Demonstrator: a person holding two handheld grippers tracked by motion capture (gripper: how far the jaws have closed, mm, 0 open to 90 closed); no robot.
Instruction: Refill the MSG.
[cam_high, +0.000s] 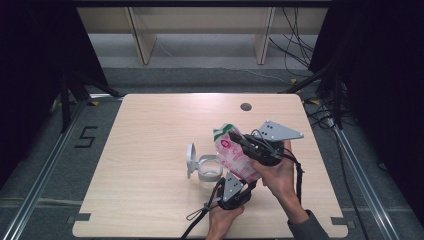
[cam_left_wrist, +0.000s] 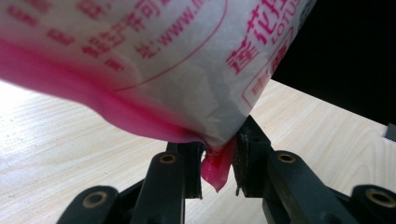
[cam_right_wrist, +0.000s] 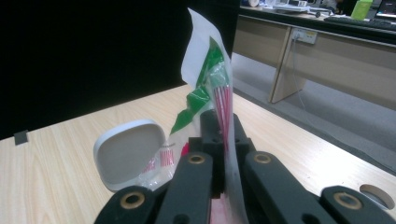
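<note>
A pink-and-white printed plastic bag (cam_high: 234, 156) with a green top is held tilted above the table between both grippers. My left gripper (cam_high: 236, 189) is below it, shut on the bag's pink bottom corner (cam_left_wrist: 217, 164). My right gripper (cam_high: 244, 144) is shut on the bag's upper edge (cam_right_wrist: 223, 126), with the green and white top (cam_right_wrist: 205, 79) standing up past the jaws. A clear round container (cam_high: 210, 169) with its white lid (cam_high: 191, 160) hinged open sits on the table just left of the bag. The lid (cam_right_wrist: 128, 154) also appears to the left of the right gripper's jaws.
The light wooden table (cam_high: 150, 150) has a round cable hole (cam_high: 245, 106) near its far edge. Wooden shelf legs and floor cables (cam_high: 295, 45) lie beyond the table. A "5" (cam_high: 86, 137) is marked on the floor at the left.
</note>
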